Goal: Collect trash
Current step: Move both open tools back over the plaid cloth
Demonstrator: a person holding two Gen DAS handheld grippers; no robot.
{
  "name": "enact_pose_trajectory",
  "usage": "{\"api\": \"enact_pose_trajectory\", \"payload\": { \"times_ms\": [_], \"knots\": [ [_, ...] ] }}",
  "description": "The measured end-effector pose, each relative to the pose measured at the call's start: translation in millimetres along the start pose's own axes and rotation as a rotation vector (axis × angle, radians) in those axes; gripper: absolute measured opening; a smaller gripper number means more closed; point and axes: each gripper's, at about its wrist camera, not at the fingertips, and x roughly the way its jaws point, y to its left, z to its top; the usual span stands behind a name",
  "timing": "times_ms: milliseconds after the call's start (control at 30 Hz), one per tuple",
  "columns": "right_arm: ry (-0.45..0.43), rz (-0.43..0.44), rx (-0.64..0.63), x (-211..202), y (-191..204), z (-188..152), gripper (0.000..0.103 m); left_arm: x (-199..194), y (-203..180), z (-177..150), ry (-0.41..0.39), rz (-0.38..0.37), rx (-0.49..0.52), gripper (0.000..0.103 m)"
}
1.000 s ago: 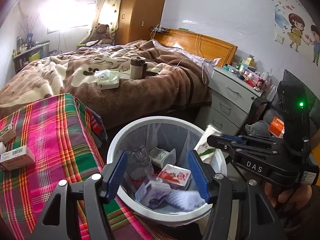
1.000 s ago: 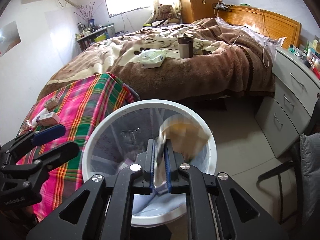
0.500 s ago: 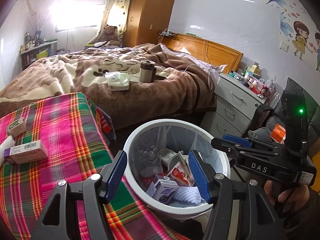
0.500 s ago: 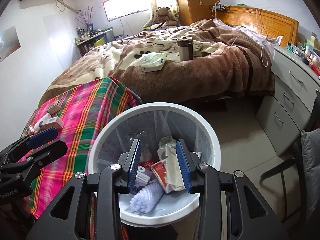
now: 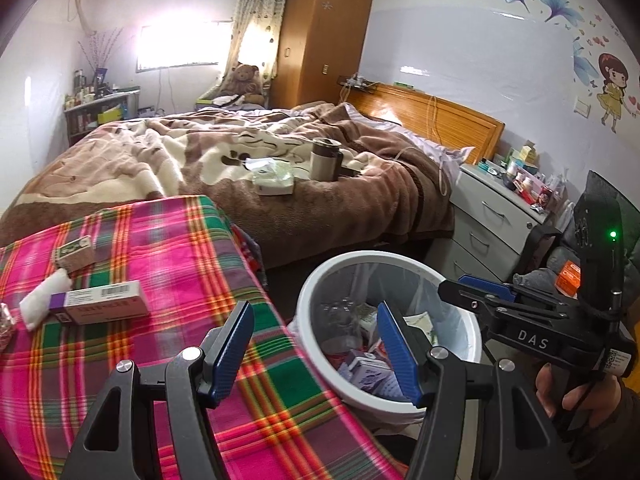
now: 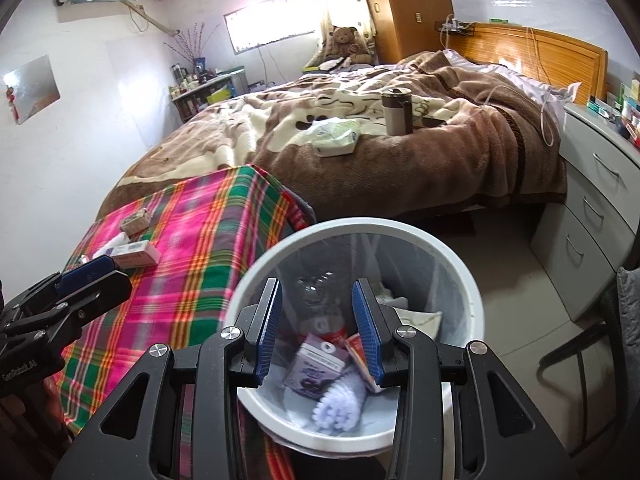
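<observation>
A white trash bin point(image 5: 360, 258) point(image 6: 360, 226) with a clear liner stands on the floor beside a table under a plaid cloth point(image 5: 168, 248). In it lie a purple carton point(image 6: 316, 364), a white bristly piece point(image 6: 340, 404), a clear bottle point(image 6: 316, 292) and wrappers. My right gripper point(image 6: 316, 286) point(image 5: 460, 286) hangs over the bin, open, with nothing between its pads. My left gripper point(image 5: 314, 312) point(image 6: 116, 274) is open and empty over the cloth's near edge, by the bin. On the cloth lie a purple-and-white box point(image 5: 102, 302) point(image 6: 134, 254), a small brown box point(image 5: 74, 252) and a white wad point(image 5: 42, 300).
A bed with a brown blanket point(image 5: 280, 184) sits behind the bin, with a tumbler point(image 5: 324, 160) and a tissue pack point(image 5: 272, 178) on it. A grey drawer unit point(image 6: 596, 208) stands to the right and a dark chair point(image 6: 592, 344) at the near right. Bare floor lies between.
The right gripper was shut on a paper piece over the bin; its jaws have since parted and the piece lies in the bin. The left gripper swung left toward the plaid cloth.
</observation>
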Motion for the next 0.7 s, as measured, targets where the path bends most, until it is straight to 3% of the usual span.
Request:
{"api": "enact_pose_trajectory", "payload": {
  "times_ms": [233, 400, 700],
  "knots": [
    [-0.015, 0.042, -0.032, 5.2, 21.7, 2.8, 0.039, -13.1, 32.4, -2.7, -0.031, 0.045, -0.039, 0.064],
    [-0.025, 0.092, -0.063, 11.5, 40.1, 5.8, 0.054, -21.6, 64.0, -4.4, -0.043, 0.099, -0.072, 0.064],
    [-0.011, 0.152, -0.128, 30.4, 83.6, 8.8, 0.056, -38.9, 124.0, -10.7, -0.065, 0.193, -0.142, 0.067]
  ]
}}
